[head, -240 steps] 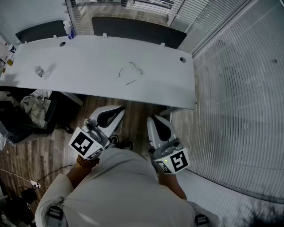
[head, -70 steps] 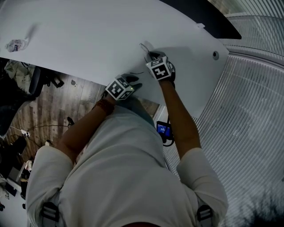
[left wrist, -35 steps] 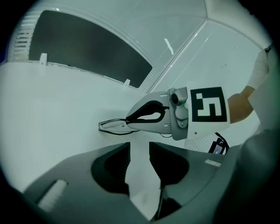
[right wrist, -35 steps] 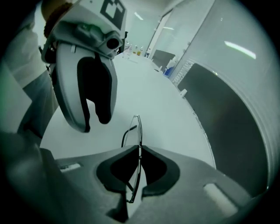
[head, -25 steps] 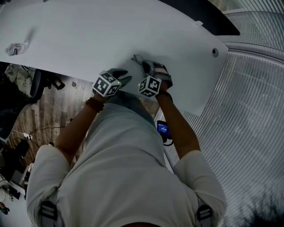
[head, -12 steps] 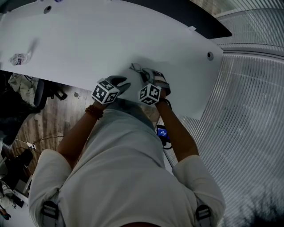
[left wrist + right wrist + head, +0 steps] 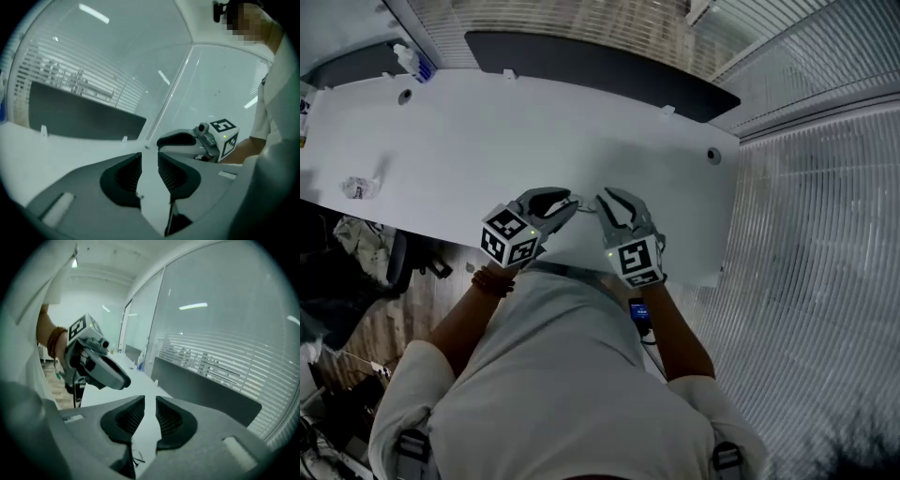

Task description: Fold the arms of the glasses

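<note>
- One pair of glasses (image 7: 136, 459) lies on the desk (image 7: 487, 131), bottom centre of the right gripper view, below the jaws.
- Right gripper (image 7: 606, 201), mid-frame in the head view, tilts slightly down, its jaws narrowly apart and empty.
- Left gripper (image 7: 570, 201) is just beside it, tips nearly meeting; its jaws are closing with nothing between.

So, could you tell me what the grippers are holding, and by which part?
Nothing. Left gripper, jaws closing, and right gripper are empty; glasses lie on the table.

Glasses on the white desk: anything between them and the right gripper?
Nothing visible. The thin wire-framed glasses lie on the white desk below the right gripper, whose jaws stand apart and empty.
</note>
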`<state>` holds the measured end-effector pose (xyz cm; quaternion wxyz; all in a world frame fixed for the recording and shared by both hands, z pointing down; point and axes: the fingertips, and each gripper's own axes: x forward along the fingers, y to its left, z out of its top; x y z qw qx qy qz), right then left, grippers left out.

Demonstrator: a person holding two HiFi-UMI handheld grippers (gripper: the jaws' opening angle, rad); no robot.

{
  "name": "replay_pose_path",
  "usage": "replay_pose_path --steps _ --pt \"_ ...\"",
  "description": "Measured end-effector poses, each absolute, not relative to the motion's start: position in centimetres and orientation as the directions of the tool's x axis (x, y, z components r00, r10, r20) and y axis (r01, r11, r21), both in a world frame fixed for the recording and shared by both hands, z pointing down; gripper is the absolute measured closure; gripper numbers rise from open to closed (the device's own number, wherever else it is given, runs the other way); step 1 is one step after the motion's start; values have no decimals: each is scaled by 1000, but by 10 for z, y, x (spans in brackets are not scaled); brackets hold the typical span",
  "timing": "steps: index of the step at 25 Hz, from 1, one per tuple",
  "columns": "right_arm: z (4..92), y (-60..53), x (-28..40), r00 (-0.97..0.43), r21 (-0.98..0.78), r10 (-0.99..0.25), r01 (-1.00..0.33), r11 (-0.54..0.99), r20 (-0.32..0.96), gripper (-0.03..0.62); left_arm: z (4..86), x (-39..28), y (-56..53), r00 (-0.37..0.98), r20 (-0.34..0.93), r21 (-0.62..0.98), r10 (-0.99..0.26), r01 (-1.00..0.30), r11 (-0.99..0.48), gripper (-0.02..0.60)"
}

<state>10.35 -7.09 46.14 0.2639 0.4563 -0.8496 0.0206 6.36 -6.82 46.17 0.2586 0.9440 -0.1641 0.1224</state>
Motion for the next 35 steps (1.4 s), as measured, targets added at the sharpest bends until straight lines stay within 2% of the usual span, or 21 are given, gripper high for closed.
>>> replay_pose_path --steps 2,4,9,13,16,35 --pt "420 -66 104 -461 153 -796 -821 550 393 523 412 66 -79 932 179 392 -314 -360 -847 494" --pt "380 -68 108 -463 123 -832 -847 517 307 526 372 70 -87 936 80 344 -342 -348 -872 497" --pt "289 -59 105 -467 25 -881 -882 470 80 537 297 79 -77 941 -43 277 -334 -310 -909 517" --pt "254 -37 109 -456 -51 -890 -889 455 17 571 258 84 -54 942 -126 269 -312 -271 -924 540" --pt "243 -27 118 -451 -51 -893 -891 450 -5 591 244 91 -45 944 -148 244 -294 -253 -936 578" --pt "235 -29 140 -430 -85 -902 -898 431 -37 594 243 110 -38 948 -133 274 -289 -245 -930 578"
